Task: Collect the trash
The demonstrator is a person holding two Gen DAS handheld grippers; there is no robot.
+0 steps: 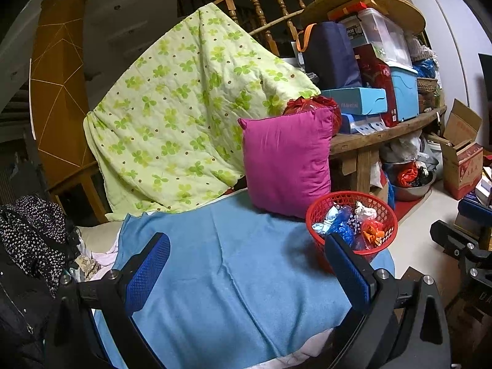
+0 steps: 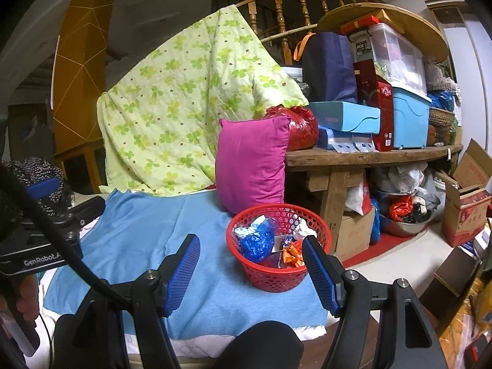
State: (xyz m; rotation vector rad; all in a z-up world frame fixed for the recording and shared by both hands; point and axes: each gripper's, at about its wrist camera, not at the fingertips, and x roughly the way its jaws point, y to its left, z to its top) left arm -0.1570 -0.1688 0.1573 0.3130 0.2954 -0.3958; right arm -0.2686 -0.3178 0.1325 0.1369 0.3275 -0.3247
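Both grippers hover empty over the blue cloth [image 2: 147, 230]: left gripper [image 1: 246, 264] wide open, right gripper [image 2: 250, 264] wide too. At its one o'clock, the red basket [image 2: 278, 276] holds crumpled trash [image 2: 258, 240], below the pink pillow [image 2: 252, 163].

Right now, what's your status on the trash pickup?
Left gripper open, empty. Right gripper open, empty. Red basket on the blue cloth, holding wrappers. No loose trash seen on the cloth; pink pillow behind the basket.
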